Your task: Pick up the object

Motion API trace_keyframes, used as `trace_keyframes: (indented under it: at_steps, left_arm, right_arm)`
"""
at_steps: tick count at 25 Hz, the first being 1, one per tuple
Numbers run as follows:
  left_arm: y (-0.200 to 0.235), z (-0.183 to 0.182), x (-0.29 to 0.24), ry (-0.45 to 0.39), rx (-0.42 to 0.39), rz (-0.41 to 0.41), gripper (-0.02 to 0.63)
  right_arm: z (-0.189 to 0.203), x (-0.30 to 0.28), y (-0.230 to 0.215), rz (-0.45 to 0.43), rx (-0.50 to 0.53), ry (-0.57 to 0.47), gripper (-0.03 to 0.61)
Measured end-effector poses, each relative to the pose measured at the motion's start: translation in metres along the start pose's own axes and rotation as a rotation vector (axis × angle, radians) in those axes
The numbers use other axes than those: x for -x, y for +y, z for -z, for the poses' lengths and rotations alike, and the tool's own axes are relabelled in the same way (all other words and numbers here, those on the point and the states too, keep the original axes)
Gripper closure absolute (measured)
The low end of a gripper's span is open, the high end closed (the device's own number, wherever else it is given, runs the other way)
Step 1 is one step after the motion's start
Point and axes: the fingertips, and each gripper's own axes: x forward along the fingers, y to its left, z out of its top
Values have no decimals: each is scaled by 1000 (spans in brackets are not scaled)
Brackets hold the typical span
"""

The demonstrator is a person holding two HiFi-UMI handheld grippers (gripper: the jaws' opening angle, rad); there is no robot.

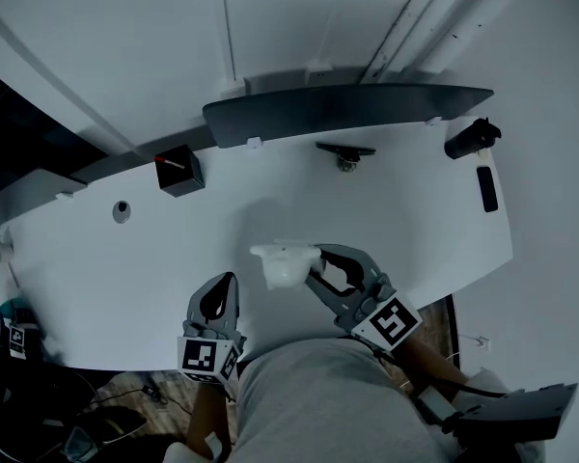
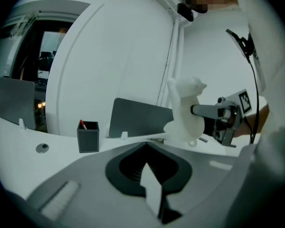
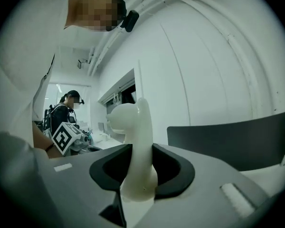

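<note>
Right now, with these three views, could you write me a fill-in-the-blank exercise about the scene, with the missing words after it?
The white figurine is clamped by the ____ gripper.
The left gripper has its jaws ____, with nothing between them.
The pen in the black box is ____.
Missing words: right; shut; red.

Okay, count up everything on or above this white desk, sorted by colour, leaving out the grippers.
White: 1, figurine
Black: 4, pen box, small stand, cylinder, flat bar
Grey: 2, panel, round plug
Red: 1, pen
Total: 8
</note>
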Motion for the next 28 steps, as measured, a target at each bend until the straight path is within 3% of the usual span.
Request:
trace_keyframes:
  at_steps: [9, 16, 18, 19, 24, 28]
  left_arm:
    - [-21, -27, 9, -74, -54, 126, 614]
    - [-48, -62, 19, -169, -60, 323, 612]
    - [-62, -65, 19, -152, -78, 413, 337]
    - [-69, -66, 20, -146, -85, 454, 271]
    - [-102, -81, 28, -149, -136, 585, 198]
    - [-111, -78, 27, -123, -194, 627, 196]
  right_arm:
    - [-10, 7, 6, -25, -1, -35, 445]
    - [-22, 10, 21, -82, 7, -60, 445]
    - [-24, 10, 27, -109, 13, -62, 445]
    - [-25, 11, 30, -121, 17, -64, 445]
    - [-26, 13, 41, -182, 53, -50, 445]
    - [-26, 14, 55, -261, 60, -36, 445]
